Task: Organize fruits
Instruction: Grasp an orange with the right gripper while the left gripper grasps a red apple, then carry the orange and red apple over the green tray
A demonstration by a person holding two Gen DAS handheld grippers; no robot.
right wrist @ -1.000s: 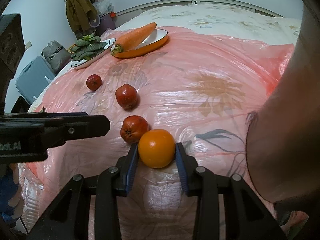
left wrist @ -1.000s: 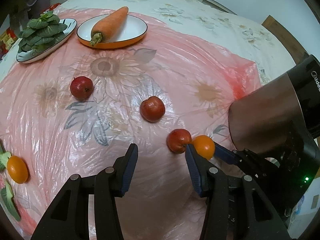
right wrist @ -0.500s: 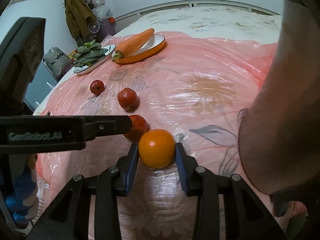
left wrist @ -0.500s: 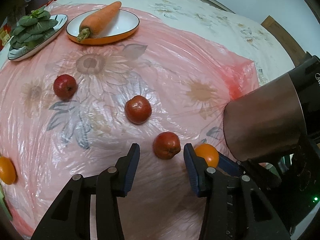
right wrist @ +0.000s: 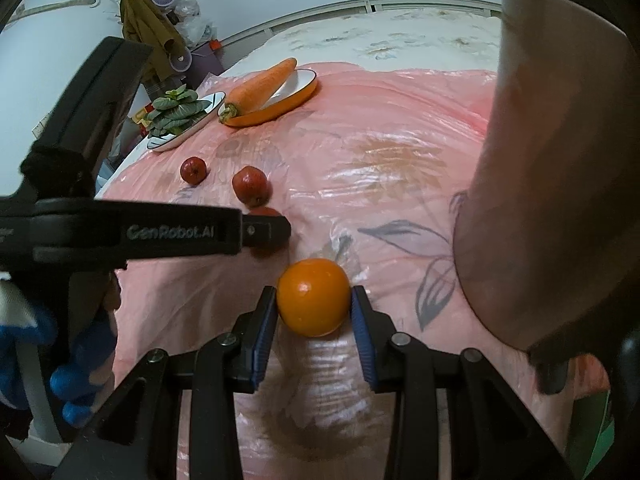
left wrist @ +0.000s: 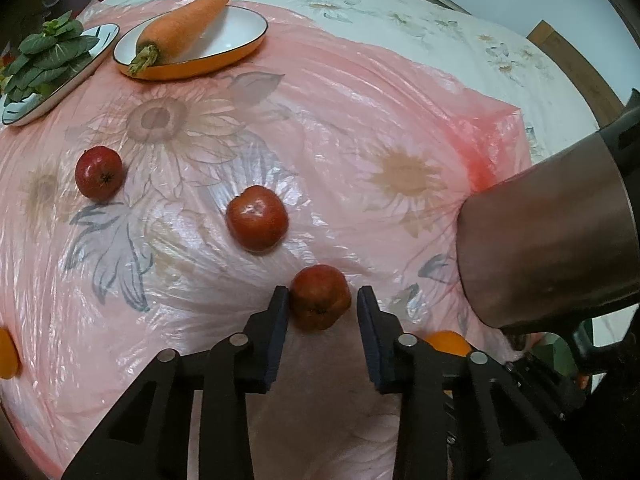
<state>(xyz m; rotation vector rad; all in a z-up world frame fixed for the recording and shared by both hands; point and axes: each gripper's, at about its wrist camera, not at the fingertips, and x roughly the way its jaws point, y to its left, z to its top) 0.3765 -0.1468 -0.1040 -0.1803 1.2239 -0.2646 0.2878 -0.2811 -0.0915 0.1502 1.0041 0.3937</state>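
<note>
Three red apples lie on the pink plastic sheet. The nearest apple sits between the fingers of my left gripper, which is open around it with a gap on the right side. The middle apple and the far apple lie farther left. My right gripper is shut on an orange just above the sheet. That orange shows partly behind my left gripper's right finger. A second orange lies at the left edge.
A steel kettle stands close on the right. An orange-rimmed plate holds a carrot at the back. A plate of leafy greens stands at the far left. The left gripper's body crosses the right wrist view.
My left gripper moved right and forward until the nearest apple sits between its fingers. My right gripper kept hold of the orange and drew back slightly.
</note>
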